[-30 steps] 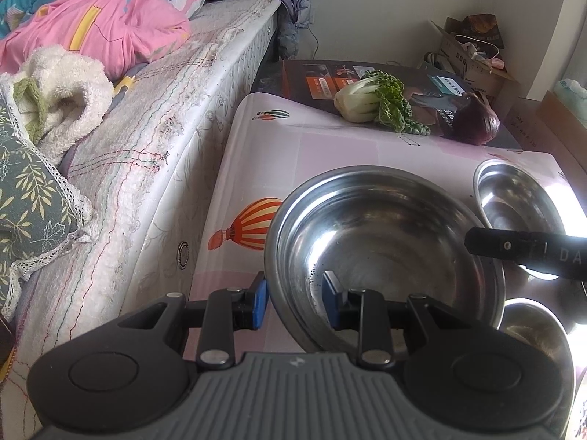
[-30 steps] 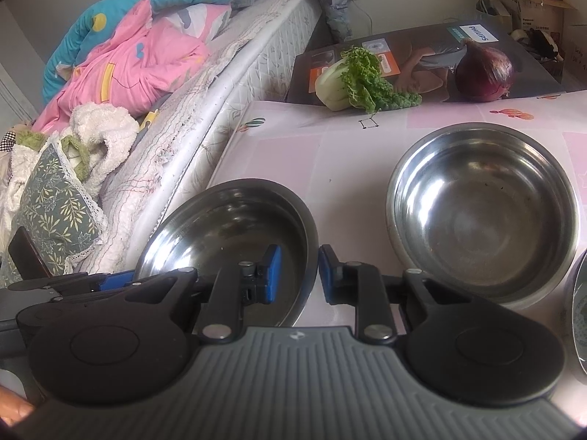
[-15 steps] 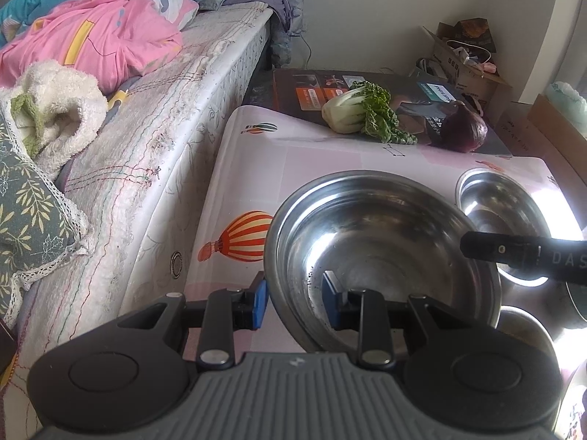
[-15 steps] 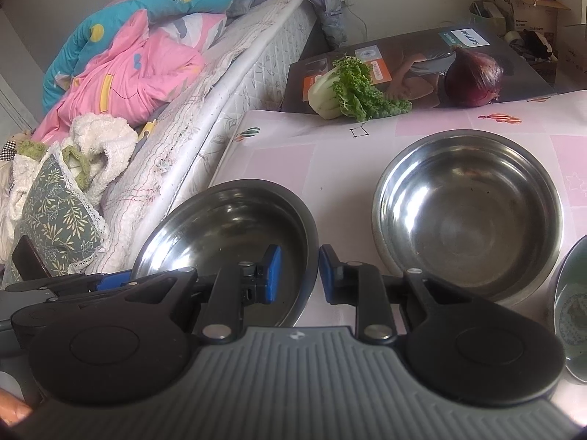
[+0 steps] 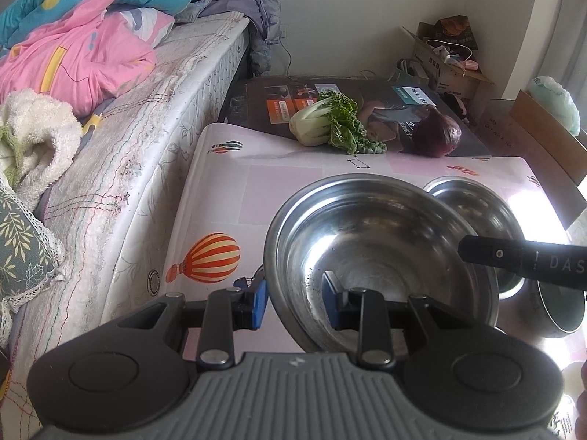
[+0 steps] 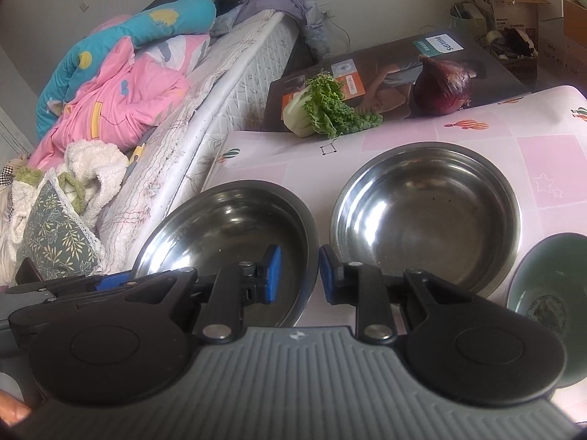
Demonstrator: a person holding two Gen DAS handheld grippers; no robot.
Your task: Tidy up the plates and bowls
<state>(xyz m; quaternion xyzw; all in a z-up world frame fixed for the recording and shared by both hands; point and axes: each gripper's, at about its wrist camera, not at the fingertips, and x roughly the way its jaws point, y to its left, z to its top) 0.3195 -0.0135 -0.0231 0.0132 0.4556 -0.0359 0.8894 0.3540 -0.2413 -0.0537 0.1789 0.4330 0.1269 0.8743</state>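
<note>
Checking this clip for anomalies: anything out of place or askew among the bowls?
The near steel bowl sits tilted, both grippers straddling its rim, left and right. A bok choy and red onion lie loose on a box behind. No spills or damage.

Both cameras sit low and close behind their own fingers, looking forward across the pink tabletop [image 5: 227,198] toward the far wall, with the bed [image 5: 154,117] along the left. The left view hangs right over the large steel bowl [image 5: 381,256]; the right view looks from further right, perhaps slightly higher. Both share that bowl [image 6: 227,234], the greens [image 5: 330,124] and the onion [image 6: 442,86].
</note>
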